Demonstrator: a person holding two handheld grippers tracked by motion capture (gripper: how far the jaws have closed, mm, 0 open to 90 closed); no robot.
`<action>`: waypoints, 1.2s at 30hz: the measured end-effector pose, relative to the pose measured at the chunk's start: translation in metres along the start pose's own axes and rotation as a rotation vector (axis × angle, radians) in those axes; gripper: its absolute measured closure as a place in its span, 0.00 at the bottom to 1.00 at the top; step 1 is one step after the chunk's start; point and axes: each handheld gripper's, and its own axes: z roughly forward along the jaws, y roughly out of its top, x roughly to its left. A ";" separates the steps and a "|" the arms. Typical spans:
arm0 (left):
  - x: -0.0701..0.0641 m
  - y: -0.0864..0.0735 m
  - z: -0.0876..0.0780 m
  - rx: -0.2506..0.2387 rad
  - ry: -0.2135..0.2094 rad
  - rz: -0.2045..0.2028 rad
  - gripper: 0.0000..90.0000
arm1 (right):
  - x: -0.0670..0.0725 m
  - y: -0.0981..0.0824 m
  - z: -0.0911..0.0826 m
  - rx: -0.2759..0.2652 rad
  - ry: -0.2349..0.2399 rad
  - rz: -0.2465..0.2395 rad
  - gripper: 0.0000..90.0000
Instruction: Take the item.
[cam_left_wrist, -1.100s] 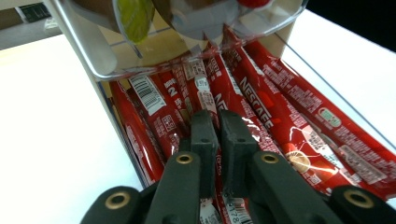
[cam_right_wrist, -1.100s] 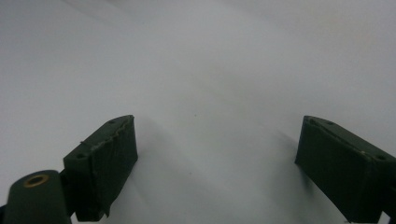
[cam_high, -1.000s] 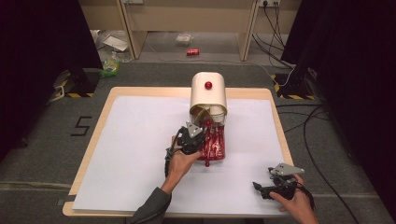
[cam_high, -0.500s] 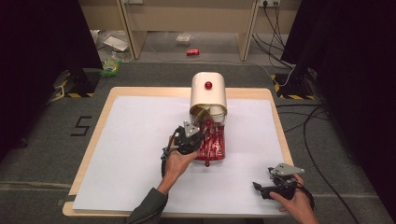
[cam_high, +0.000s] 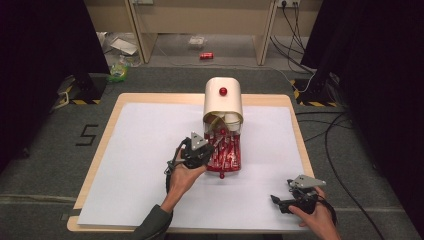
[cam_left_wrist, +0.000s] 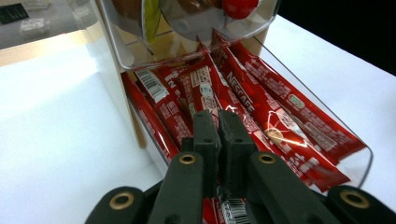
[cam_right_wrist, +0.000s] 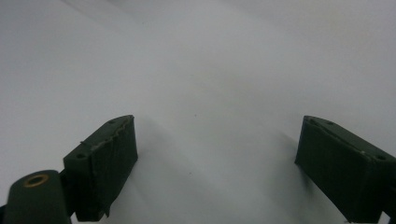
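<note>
A cream dispenser (cam_high: 223, 100) with a red knob stands at mid-table. Its clear tray (cam_left_wrist: 362, 161) holds several red Nescafe stick sachets (cam_left_wrist: 261, 107). In the high view my left gripper (cam_high: 210, 150) is at the tray's left side. In the left gripper view its jaws (cam_left_wrist: 220, 122) are pressed together over the sachets, shut on one red sachet (cam_left_wrist: 229, 205) whose barcoded end shows between the gripper's arms. My right gripper (cam_high: 277, 201) rests low at the front right of the table. It is open, with bare white paper between its jaws (cam_right_wrist: 217, 154).
A white sheet (cam_high: 140, 150) covers the wooden tabletop (cam_high: 150, 97). On the floor beyond lie a red can (cam_high: 206, 55) and litter, and cables (cam_high: 340, 130) run along the right side. Dark curtains flank both sides.
My left hand and gripper have shifted slightly left and toward the near edge, away from the tray. The right hand has stayed put.
</note>
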 end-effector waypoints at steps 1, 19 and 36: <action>0.000 0.000 -0.001 0.000 -0.001 0.001 0.96 | 0.000 0.000 0.000 -0.001 0.000 0.000 0.14; 0.000 -0.002 -0.015 -0.017 -0.025 0.002 0.96 | 0.000 0.000 0.000 0.000 -0.001 -0.002 0.14; 0.003 -0.004 -0.039 -0.042 -0.040 0.008 0.95 | 0.000 0.000 0.000 0.000 0.000 0.000 0.14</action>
